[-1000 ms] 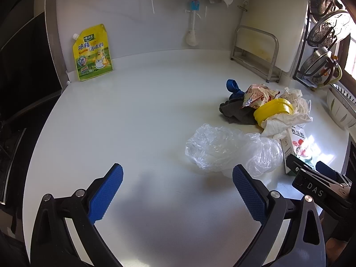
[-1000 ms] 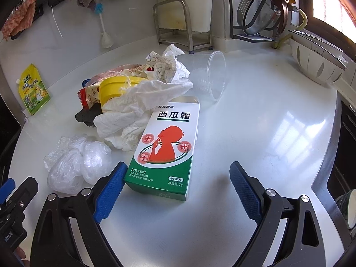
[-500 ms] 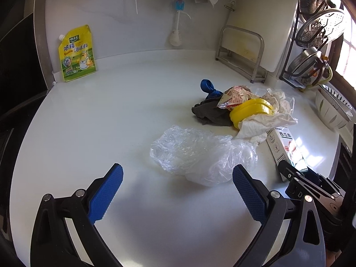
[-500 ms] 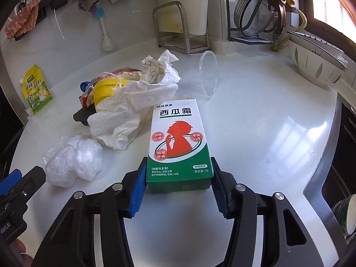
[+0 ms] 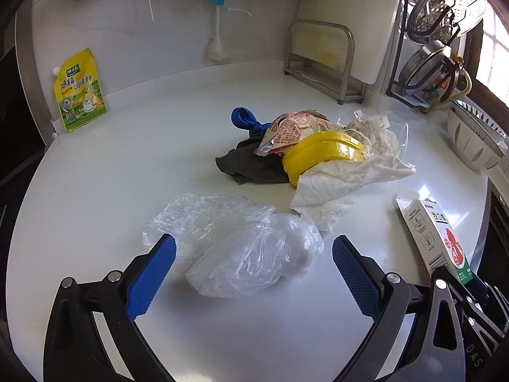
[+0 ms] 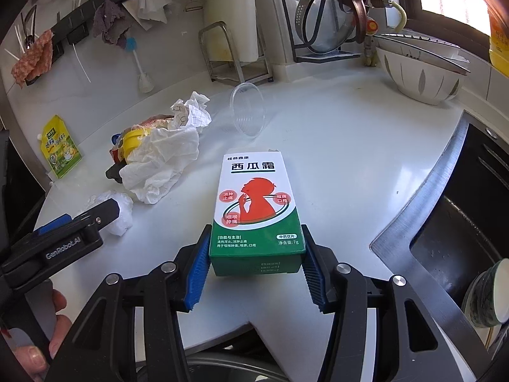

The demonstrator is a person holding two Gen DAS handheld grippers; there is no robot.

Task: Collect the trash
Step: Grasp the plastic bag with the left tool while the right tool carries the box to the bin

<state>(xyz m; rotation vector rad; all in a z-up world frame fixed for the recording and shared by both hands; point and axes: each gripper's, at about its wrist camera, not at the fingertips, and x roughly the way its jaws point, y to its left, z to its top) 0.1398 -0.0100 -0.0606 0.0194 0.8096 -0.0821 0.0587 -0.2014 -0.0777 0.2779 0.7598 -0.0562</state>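
Right gripper (image 6: 256, 265) clamping medicine box (image 6: 258, 203).
Left gripper (image 5: 254, 265) hovering, jaws wide apart, straddling clear plastic bag (image 5: 241, 248) on surface (image 5: 127, 165).

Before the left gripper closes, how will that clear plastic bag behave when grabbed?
The clear plastic bag looks thin and crumpled, so it will probably collapse between the left gripper's open jaws. It likely weighs almost nothing. Its glossy film may slip, or trail loose folds across the countertop.
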